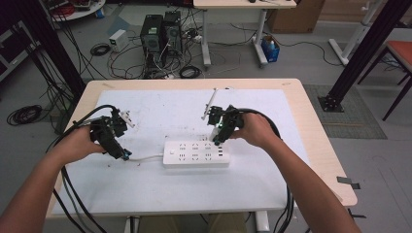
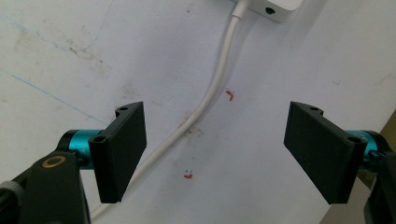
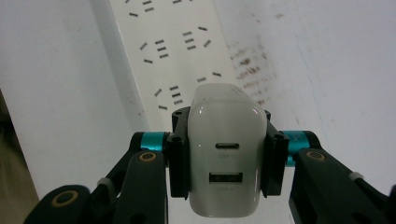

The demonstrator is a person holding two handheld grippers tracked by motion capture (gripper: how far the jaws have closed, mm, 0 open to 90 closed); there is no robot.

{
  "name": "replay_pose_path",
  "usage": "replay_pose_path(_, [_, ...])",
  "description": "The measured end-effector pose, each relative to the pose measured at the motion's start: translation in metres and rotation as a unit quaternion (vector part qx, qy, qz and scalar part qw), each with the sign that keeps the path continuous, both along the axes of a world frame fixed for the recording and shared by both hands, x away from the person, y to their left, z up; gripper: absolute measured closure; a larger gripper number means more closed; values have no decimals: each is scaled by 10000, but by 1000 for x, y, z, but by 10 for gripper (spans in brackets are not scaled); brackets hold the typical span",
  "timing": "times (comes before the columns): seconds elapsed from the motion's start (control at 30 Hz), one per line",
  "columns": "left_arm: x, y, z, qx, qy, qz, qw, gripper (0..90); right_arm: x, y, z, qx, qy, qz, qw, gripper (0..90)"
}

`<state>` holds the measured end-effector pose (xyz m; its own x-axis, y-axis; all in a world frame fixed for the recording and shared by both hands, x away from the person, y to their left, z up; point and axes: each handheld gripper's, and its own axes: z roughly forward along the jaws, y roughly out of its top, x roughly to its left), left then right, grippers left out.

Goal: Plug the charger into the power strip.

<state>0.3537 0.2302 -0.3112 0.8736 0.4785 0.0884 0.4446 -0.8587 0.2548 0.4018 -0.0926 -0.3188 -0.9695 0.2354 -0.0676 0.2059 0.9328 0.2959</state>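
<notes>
Pinching one white charger (image 3: 227,154) between my right gripper's (image 1: 219,128) fingers, I hold it just above the right end of the single power strip (image 1: 196,154). My left gripper (image 1: 116,141) hovers with fingers spread over the strip's cord (image 2: 212,88), which crosses between them. Bare tabletop (image 1: 160,184) lies open all around, its edges well apart from both grippers.

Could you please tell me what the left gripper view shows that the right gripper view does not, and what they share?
Left gripper view: the open left tool above the power strip's white cable, with small red marks on the table. Right gripper view: the right tool shut on a white USB charger, its two ports facing the camera, above the sockets. Both: the white power strip and the white table surface.
</notes>
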Motion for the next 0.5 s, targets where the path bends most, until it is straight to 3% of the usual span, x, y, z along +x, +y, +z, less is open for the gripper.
replay_pose_path(0.13, [0,-1,-2,-19,-7,-48,10000,213,2,19,-13,-321,78,544,9980,622])
replay_pose_path(0.33, [1,-1,-4,6,20,-81,10000,213,6,31,-20,-532,72,903,9945,621])
replay_pose_path(0.5, [5,-1,-7,-24,43,-56,10000,213,14,39,-28,-710,210,1141,9907,622])
